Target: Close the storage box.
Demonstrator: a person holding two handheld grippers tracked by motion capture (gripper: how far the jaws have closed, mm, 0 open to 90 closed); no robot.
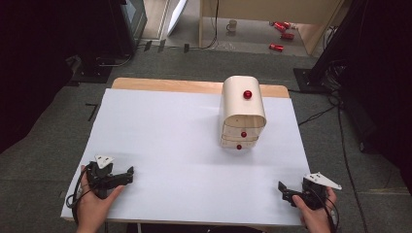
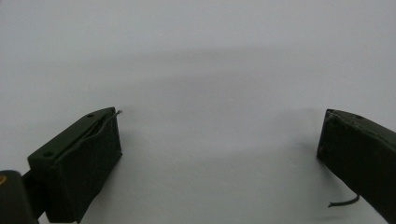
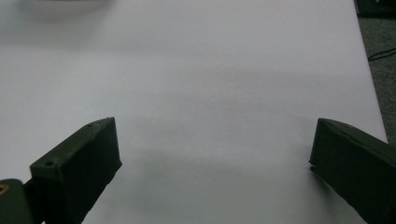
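Note:
A small cream cabinet (image 1: 242, 114) with a rounded top stands on the white table (image 1: 170, 141), right of centre toward the back. It carries a red knob (image 1: 248, 94) on top and two red knobs on its front drawers (image 1: 241, 140). My left gripper (image 1: 127, 174) rests near the front left corner, held in a hand, jaws wide apart with bare table between them (image 2: 219, 135). My right gripper (image 1: 283, 190) sits near the front right corner, also open over bare table (image 3: 215, 144). Both are far from the cabinet.
The white table surface has a wooden strip (image 1: 160, 85) along its far edge. Grey carpet surrounds it, with cables (image 1: 320, 114) at the right, a mug (image 1: 232, 25) and red cans (image 1: 282, 29) on the floor beyond.

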